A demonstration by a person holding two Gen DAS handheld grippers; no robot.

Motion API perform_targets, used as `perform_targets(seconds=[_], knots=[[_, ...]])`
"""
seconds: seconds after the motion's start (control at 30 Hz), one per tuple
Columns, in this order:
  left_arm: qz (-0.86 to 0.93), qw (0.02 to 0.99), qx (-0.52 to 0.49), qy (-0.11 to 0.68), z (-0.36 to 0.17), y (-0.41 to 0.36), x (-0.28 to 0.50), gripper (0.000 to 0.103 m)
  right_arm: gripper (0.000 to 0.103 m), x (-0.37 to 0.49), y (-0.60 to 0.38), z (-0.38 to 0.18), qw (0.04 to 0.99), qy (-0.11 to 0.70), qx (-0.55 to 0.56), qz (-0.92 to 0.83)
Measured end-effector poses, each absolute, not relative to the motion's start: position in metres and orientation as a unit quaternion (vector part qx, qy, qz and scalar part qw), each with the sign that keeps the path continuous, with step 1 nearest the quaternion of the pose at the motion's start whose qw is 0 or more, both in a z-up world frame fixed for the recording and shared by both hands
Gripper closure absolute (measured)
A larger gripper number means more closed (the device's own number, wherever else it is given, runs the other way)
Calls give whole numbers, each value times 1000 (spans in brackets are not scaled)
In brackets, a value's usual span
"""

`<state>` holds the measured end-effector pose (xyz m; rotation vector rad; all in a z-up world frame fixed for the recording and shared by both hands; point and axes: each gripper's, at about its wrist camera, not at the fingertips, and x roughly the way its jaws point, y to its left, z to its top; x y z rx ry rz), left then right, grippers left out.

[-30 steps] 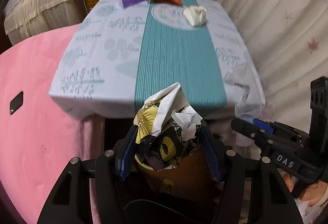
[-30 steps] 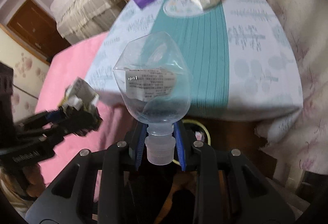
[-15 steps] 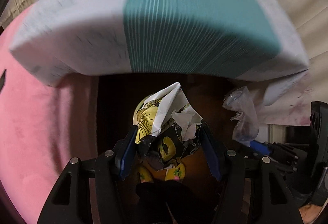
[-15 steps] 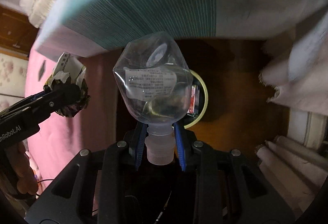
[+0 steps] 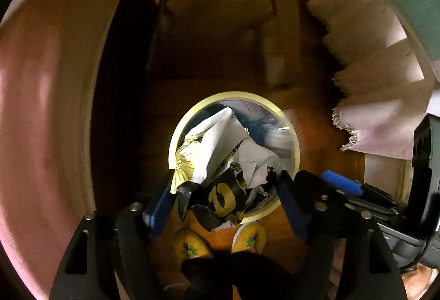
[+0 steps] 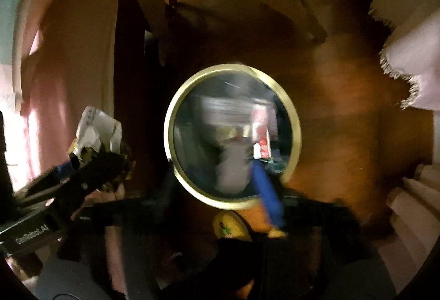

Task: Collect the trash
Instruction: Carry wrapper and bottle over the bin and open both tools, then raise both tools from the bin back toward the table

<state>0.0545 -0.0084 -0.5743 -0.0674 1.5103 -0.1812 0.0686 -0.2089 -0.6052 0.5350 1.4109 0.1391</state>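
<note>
Left gripper (image 5: pixel 225 190) clamping crumpled wrapper (image 5: pixel 220 157), above bin (image 5: pixel 295 151)

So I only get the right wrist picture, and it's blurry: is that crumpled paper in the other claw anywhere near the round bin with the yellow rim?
Observer: Yes. In the left wrist view the crumpled yellow, black and white paper wad lines up with the mouth of the round yellow-rimmed bin.
Visitor: Is the claw gripping it properly?
Observer: It looks so. The left gripper has its blue pads against both sides of the wad; your view shows one side only.
Visitor: And the yellow thing below the bin?
Observer: A slipper. The left view shows two yellow slippers, toes toward the bin.
</note>
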Motion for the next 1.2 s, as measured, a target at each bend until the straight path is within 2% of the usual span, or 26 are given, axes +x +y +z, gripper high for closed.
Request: perform_targets(seconds=[0.07,0.3,0.4,0.6,1.2], knots=[[-80,725,-36,683,-580,-4,54,16,34,66,-211,-614,727,636,253,60],[-82,740,-44,666,-569,4,46,16,32,57,-220,-595,741,610,274,60],[-88,755,-45,649,-535,5,43,16,29,46,-223,-568,762,575,287,74],[-97,785,-43,611,-439,6,29,16,26,22,-229,-478,797,517,301,91],[-117,864,-48,486,-110,54,-2,16,26,-20,-201,-136,891,367,246,105]])
